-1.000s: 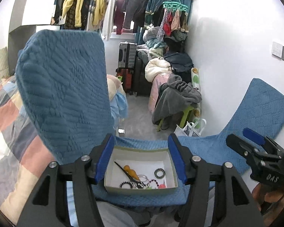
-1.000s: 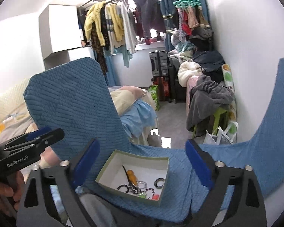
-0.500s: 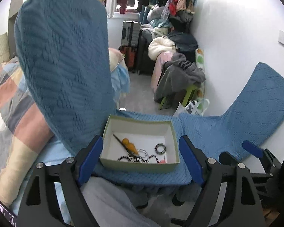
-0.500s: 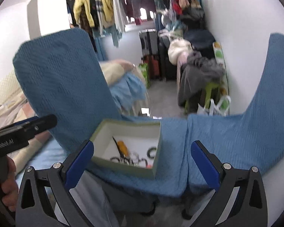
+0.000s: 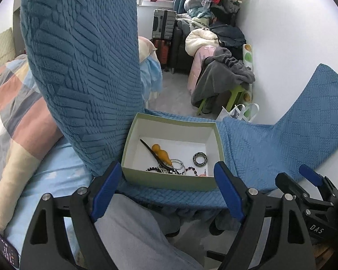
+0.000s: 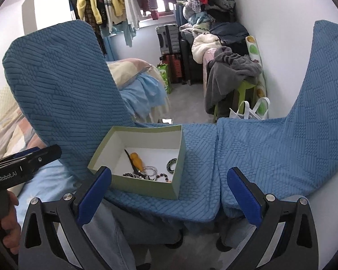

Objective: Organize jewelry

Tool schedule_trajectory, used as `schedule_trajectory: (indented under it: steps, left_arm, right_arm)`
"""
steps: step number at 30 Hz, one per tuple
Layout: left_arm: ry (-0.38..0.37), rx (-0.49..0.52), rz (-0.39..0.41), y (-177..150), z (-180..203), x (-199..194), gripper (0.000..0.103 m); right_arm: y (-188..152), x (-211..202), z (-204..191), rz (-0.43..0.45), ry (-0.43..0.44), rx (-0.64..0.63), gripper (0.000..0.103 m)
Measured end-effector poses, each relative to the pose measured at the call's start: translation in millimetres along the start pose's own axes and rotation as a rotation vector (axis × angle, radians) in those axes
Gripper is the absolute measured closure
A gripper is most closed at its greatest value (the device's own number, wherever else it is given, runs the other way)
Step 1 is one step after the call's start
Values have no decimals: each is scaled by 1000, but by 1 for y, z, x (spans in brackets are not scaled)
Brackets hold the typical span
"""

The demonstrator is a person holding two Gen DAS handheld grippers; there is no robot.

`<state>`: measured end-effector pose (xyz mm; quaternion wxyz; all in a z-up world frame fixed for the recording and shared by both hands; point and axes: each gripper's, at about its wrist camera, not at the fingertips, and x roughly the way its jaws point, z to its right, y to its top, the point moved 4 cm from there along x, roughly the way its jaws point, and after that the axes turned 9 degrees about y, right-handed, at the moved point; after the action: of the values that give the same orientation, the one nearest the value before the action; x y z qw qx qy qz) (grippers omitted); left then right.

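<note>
A pale green open box [image 5: 173,130] sits on the blue quilted chair seat [image 5: 243,148]. Inside lie a dark pin with an orange bead [image 5: 161,151], a black-and-white ring [image 5: 200,159], silver bangles [image 5: 177,163] and dark beaded bracelets [image 5: 154,169]. My left gripper [image 5: 166,190] hangs open just in front of the box's near wall, nothing between its blue pads. In the right wrist view the box [image 6: 146,135] lies ahead and to the left. My right gripper [image 6: 169,194] is wide open over the seat's front edge, empty.
A tall blue chair back [image 5: 78,56] rises left of the box; a second blue-covered chair [image 6: 281,153] stands at its right. A bed with a patchwork cover [image 5: 13,103] lies left. A person's hand [image 6: 2,231] holds the left tool. Clothes, suitcases and a green stool crowd the far floor.
Both grippers have sunk and tipped down toward the box, which now looks larger and nearer. The left jaws have spread wider apart.
</note>
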<state>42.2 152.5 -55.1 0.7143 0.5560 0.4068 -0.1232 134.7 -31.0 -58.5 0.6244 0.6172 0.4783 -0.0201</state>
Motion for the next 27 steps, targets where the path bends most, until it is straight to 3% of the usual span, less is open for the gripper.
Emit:
schedule_trajectory:
  steps: [27]
  left_arm:
    - [19, 53, -8, 2, 2, 1, 19]
  right_arm:
    - [-4, -5, 7, 13, -29, 49, 0]
